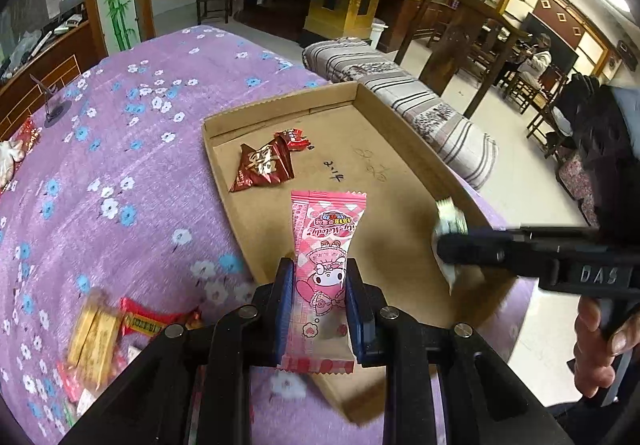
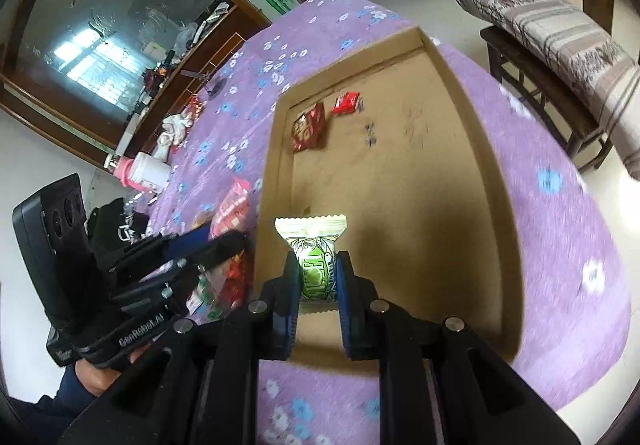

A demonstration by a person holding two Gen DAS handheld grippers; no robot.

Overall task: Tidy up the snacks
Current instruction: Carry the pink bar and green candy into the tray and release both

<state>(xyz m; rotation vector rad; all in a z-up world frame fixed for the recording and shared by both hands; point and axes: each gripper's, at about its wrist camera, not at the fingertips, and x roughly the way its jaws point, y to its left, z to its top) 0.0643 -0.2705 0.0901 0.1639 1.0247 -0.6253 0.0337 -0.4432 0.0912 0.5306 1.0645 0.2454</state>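
We have a snack in each tool: our left gripper (image 1: 316,285) pinches the pink candy packet (image 1: 326,245) over the near left edge of the cardboard tray (image 1: 280,103), and our right gripper (image 2: 318,277) pinches the green candy (image 2: 314,269) just inside the tray's near edge. We should carry both further in, toward the red packets (image 1: 266,165) by the far left corner, lower them, then release.

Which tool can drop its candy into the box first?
Probably the right tool: its green candy hangs well inside the cardboard box, while the left tool's pink candy sits nearer the rim.
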